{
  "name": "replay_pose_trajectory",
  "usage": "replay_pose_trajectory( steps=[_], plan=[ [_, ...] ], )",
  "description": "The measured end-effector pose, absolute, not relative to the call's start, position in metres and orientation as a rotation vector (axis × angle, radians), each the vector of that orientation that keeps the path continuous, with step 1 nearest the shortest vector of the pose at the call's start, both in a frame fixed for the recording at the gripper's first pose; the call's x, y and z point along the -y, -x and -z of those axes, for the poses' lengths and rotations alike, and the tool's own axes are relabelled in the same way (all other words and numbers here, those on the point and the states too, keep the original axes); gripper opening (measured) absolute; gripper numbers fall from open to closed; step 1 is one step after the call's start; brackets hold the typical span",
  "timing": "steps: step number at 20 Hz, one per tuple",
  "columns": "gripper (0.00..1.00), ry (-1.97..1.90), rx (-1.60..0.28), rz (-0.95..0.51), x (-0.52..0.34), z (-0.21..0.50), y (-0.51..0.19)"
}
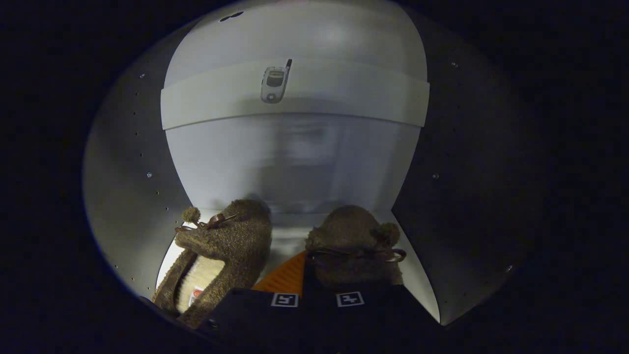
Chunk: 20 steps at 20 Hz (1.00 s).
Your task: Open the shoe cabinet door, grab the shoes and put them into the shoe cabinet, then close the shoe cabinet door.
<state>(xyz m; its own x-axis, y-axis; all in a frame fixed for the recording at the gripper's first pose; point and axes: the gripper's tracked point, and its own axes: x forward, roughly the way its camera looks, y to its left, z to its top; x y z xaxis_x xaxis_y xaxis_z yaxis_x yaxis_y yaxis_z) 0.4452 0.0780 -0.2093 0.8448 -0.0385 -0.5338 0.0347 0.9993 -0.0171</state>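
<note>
Right, gripper view: my claw (pixel 317 299) is inside the shoe cabinet (pixel 132 162), door already open. Two brown fuzzy slippers sit on the bottom shelf (pixel 287 241). Left slipper (pixel 221 250) lies just ahead and left of my fingers, tilted on its side, pale fleece lining and a small tag showing, pompom and bow at the toe. Right slipper (pixel 351 246) is directly ahead of my right finger, toe pointing into the cabinet, its bow and pompom on top.

Above them, a shelf (pixel 295 96) carries a small flip phone (pixel 274 82). Not mine to touch.

Handling, my read: slippers are light, soft, floppy. Pile is grippy, so slip risk is low; they'll deform under squeeze, no damage. Best hold is the heel rim or the upper's edge, pinching one wall, not across the whole body.

Claw state: fingers sit close together, the two marker tags near side by side, with an orange ribbed surface (pixel 285 278) showing just ahead of the left one. The right slipper's heel meets the right finger; whether both fingers press on it I can't tell. Clenched vs. released: cannot tell.

Likely step: placing or letting go of the second slipper; door closing not yet done.
</note>
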Motion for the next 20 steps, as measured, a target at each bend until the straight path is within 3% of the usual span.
replay_pose_trajectory(
  steps=[3,8,12,16,20],
  plan=[
    [0.18,-0.009,-0.582,0.018,-0.085,0.209,-0.439],
    [0.68,-0.010,-0.623,-0.011,-0.092,0.206,-0.417],
    [0.94,0.005,-0.623,-0.031,-0.089,0.192,-0.391],
    [0.98,-0.029,-0.556,-0.055,-0.088,0.162,-0.363],
    [0.97,-0.013,-0.353,-0.052,-0.085,0.107,-0.331]
  ],
)
